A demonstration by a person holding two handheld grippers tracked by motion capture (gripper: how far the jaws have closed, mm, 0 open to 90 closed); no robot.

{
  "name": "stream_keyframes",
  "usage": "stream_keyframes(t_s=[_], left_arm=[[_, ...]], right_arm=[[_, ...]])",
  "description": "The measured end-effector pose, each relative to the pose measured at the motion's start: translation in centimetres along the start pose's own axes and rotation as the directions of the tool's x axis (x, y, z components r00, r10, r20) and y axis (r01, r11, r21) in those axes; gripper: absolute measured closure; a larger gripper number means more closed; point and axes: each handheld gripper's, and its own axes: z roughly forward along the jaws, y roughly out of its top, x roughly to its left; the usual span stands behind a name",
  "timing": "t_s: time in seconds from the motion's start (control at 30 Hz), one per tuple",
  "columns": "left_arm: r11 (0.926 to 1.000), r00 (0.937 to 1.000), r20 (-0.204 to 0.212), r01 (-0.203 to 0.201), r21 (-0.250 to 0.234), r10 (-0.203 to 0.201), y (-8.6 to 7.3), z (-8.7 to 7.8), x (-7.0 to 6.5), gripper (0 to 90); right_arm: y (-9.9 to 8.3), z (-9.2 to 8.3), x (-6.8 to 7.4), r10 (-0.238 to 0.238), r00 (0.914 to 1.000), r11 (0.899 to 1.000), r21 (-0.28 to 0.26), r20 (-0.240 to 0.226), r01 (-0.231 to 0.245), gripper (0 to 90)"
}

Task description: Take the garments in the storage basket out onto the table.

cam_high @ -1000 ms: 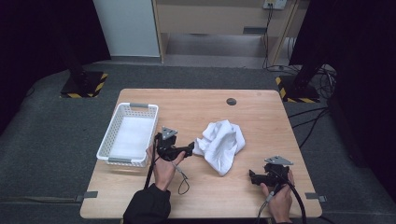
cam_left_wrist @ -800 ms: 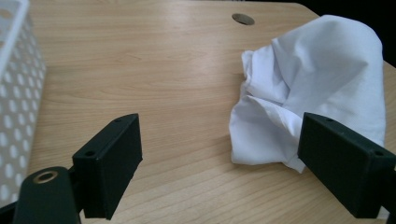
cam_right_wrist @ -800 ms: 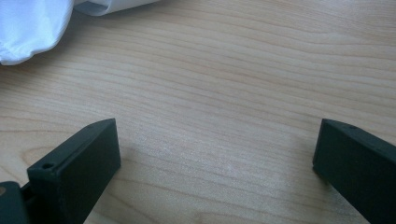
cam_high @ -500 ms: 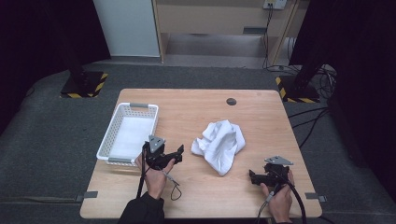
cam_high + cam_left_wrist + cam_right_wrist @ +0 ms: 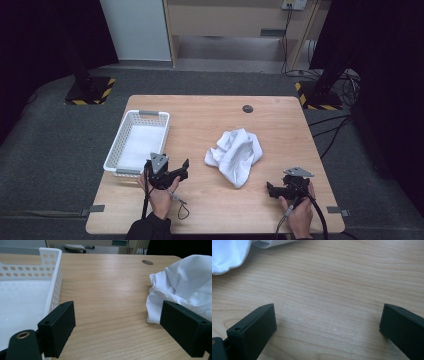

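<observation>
The white cloth (image 5: 236, 156) lies crumpled in the middle of the table (image 5: 210, 120), and with the left gripper (image 5: 176, 174) and right gripper (image 5: 274, 190) both wide open and empty beside it, a grab might catch only one loose fold and drag it.

The white cloth (image 5: 229, 255), perhaps crumpled, runs off the frame's top.

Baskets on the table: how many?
1. The white basket sits at the table's left side, beside the left gripper; a white cloth lies mid-table.
</observation>
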Motion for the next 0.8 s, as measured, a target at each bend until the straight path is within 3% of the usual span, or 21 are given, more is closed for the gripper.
stream_keyframes(t_s=[0.23,0.8], left_arm=[[0.9997,0.9996,-0.025,-0.015,-0.018,0.015,-0.3,-0.5,0.3,12.0],[0.9987,0.9983,-0.059,-0.009,-0.049,0.006,-0.9,-1.6,1.4,11.8]], right_arm=[[0.0,0.0,0.0,0.000,1.0000,1.000,0.000,0.000,0.000,0.7],[0.0,0.0,0.0,0.000,1.0000,1.000,0.000,0.000,0.000,0.7]])
